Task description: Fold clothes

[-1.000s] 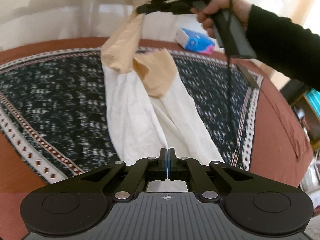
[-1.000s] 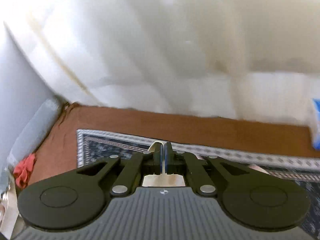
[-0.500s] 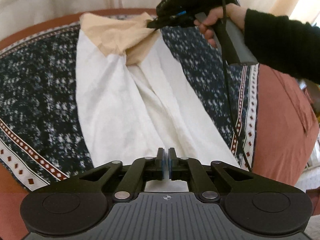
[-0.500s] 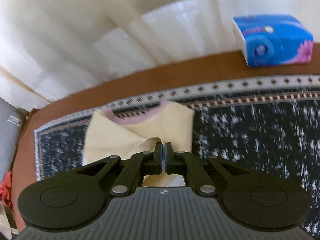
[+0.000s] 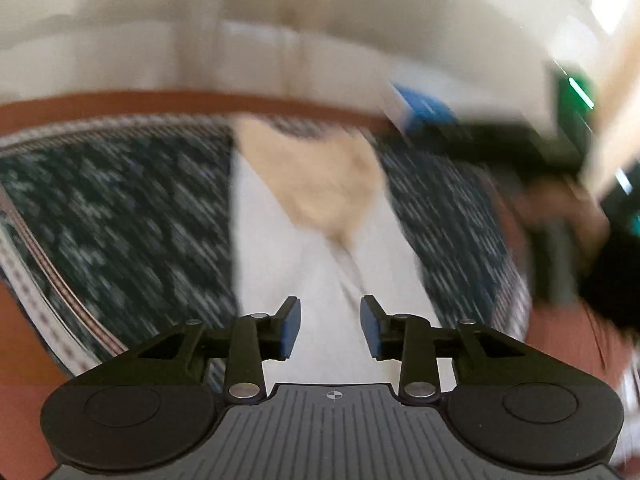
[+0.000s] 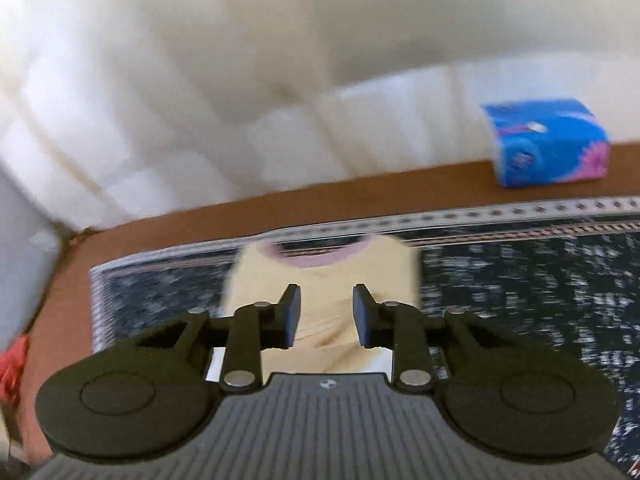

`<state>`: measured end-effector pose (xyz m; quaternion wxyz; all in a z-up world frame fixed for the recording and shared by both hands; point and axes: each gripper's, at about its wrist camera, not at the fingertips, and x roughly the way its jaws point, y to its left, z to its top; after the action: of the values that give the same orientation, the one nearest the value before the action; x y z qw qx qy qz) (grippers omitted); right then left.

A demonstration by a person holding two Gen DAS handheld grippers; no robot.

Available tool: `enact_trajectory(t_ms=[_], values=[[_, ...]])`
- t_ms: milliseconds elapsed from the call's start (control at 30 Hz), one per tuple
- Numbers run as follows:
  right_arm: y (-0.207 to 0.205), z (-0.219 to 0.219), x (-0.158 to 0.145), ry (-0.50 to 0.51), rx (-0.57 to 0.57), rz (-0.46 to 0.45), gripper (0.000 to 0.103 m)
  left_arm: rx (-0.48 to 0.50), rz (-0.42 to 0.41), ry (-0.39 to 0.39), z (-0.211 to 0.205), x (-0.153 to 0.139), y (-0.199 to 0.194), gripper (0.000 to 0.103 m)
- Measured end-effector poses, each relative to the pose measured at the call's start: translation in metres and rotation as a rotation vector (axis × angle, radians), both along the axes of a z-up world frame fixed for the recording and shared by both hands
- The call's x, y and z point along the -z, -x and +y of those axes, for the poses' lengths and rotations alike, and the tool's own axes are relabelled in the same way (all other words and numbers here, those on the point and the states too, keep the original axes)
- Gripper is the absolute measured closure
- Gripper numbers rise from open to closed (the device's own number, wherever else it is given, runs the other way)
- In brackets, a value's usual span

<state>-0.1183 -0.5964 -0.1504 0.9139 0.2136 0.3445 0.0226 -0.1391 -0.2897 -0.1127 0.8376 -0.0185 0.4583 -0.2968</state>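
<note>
1. Your left gripper (image 5: 330, 328) stands wide apart and empty above the near, white end of the garment (image 5: 280, 248).
2. The garment lies flat along the dark patterned cloth (image 5: 120, 216), its tan top (image 6: 320, 276) at the far end.
3. Your right gripper (image 6: 326, 316) is spread wide over that tan part, gripping nothing.
4. A blue tissue pack (image 6: 546, 142) sits far right.

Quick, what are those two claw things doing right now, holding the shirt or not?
Left gripper: open, holding nothing, above the white garment.
Right gripper: open, holding nothing, over the garment's beige collar end.
</note>
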Motion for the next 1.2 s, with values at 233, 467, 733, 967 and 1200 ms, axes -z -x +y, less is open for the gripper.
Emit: enact_trajectory(t_ms=[233, 467, 733, 967, 1200], values=[[-0.004, 0.012, 0.010, 0.056, -0.020, 0.050, 0.069, -0.029, 0.019, -0.003, -0.042, 0.021, -0.066, 0.054], [-0.016, -0.008, 0.011, 0.150, -0.021, 0.090, 0.069, 0.013, 0.036, -0.042, -0.071, 0.038, -0.080, 0.051], [-0.040, -0.004, 0.026, 0.328, -0.172, 0.130, 0.069, 0.020, 0.075, -0.031, -0.081, 0.048, -0.092, 0.051], [-0.059, 0.007, 0.035, 0.508, -0.419, 0.145, 0.061, 0.046, 0.077, -0.014, -0.083, 0.048, -0.094, 0.079], [-0.067, 0.004, 0.038, 0.527, -0.543, 0.169, 0.075, 0.112, 0.044, 0.010, -0.084, 0.037, -0.083, 0.102]])
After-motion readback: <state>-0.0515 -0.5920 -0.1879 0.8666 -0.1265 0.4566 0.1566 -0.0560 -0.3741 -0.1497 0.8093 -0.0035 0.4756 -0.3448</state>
